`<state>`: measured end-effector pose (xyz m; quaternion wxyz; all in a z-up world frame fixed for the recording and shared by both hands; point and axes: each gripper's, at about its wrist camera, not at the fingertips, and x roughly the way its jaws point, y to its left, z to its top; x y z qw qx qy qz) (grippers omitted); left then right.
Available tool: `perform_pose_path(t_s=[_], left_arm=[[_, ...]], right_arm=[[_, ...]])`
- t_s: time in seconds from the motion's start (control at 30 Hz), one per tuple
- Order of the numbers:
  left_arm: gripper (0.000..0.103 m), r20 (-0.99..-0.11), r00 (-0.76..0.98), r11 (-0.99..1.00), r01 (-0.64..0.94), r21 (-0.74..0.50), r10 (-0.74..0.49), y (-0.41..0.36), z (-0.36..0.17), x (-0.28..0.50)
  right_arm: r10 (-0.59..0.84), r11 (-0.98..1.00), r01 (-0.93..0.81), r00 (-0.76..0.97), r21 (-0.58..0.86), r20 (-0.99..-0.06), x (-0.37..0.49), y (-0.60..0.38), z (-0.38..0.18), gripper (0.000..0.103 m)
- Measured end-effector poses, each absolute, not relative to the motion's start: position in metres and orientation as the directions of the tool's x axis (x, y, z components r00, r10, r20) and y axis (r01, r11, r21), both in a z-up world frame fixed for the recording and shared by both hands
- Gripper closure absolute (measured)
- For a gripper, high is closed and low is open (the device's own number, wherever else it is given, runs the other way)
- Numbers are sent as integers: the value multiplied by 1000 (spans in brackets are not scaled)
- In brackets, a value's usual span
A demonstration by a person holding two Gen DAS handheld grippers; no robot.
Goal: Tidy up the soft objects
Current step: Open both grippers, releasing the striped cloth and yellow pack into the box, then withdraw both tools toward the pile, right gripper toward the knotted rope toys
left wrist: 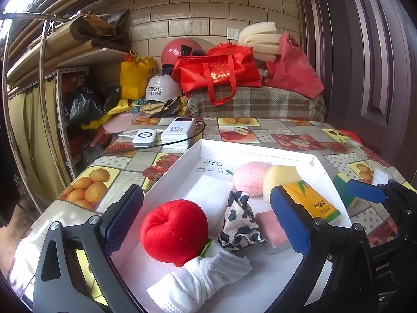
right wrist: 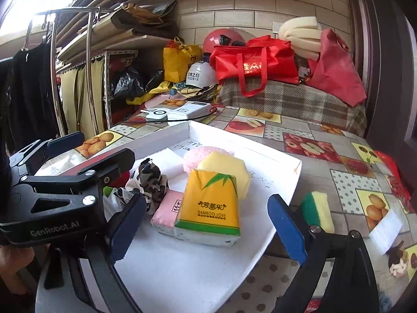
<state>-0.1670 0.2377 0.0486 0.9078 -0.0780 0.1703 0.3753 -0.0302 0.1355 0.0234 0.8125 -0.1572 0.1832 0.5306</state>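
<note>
A white tray (left wrist: 260, 154) lies on a desk (left wrist: 286, 133) covered with a fruit-print cloth, and most of the soft things sit inside it. Near the tray's front, a red plush apple (left wrist: 174, 232) rests against a white knitted glove (left wrist: 198, 284). Just beside the apple stands a crumpled black-and-white patterned cloth (left wrist: 241, 221), touching a pink tissue pack (left wrist: 271, 229). A yellow tissue pack (right wrist: 208, 208) printed with bamboo leaves leans on the pink one. Behind it sit a pale yellow sponge (right wrist: 224, 167) and a fluffy pink puff (left wrist: 250, 177), touching each other. A flat white foam pad (left wrist: 208, 190) lies on the tray floor left of the puff.

The left tongs (left wrist: 206, 224) stand wide open above the tray's near end, with the plush apple and patterned cloth between the pads but not pressed by either. The right tongs (right wrist: 208, 229) are also spread wide, framing the yellow tissue pack without touching it; the right pad hangs past the tray's right edge.

Outside the tray, on the desk to its right, a green-and-yellow scouring sponge (right wrist: 316, 211) stands on edge, with a small white pad (right wrist: 385, 229) lying beyond it. Two white power banks (left wrist: 166, 133) lie at the desk's far side.
</note>
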Motion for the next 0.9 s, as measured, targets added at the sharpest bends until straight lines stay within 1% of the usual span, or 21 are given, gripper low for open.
perform_pose_path(t_s=[0.3, 0.37, 0.43, 0.47, 0.53, 0.6, 0.7, 0.83, 0.9], left_arm=[[4, -362, 665, 705, -709, -29, 653, 236, 49, -172], [4, -358, 667, 707, -707, -26, 654, 234, 49, -173], [4, -353, 668, 708, -706, -22, 655, 230, 49, -174], [4, -350, 669, 709, -705, -19, 656, 229, 49, -174], [4, -343, 671, 711, -703, -16, 657, 224, 49, -175], [4, -333, 678, 715, -699, -14, 655, 219, 50, -177], [4, -322, 699, 734, -679, -20, 639, 211, 51, -179], [4, -315, 736, 773, -635, -12, 600, 196, 52, -178], [4, -317, 755, 794, -608, -7, 574, 189, 53, -175]], right_arm=[[813, 375, -927, 342, -24, -471, -44, 110, 21, 9], [809, 391, -920, 361, -34, -464, -48, 104, 22, 9], [817, 400, -915, 381, -50, -434, -53, 97, 25, 9], [805, 427, -901, 417, -77, -423, -57, 94, 26, 9], [788, 449, -887, 452, -112, -419, -62, 90, 26, 9], [791, 445, -888, 449, -113, -414, -63, 85, 27, 9], [791, 468, -881, 453, -70, -412, -55, 73, 29, 9], [792, 508, -859, 438, 61, -426, -29, 45, 30, 9], [787, 540, -837, 469, 82, -401, -21, 26, 33, 9]])
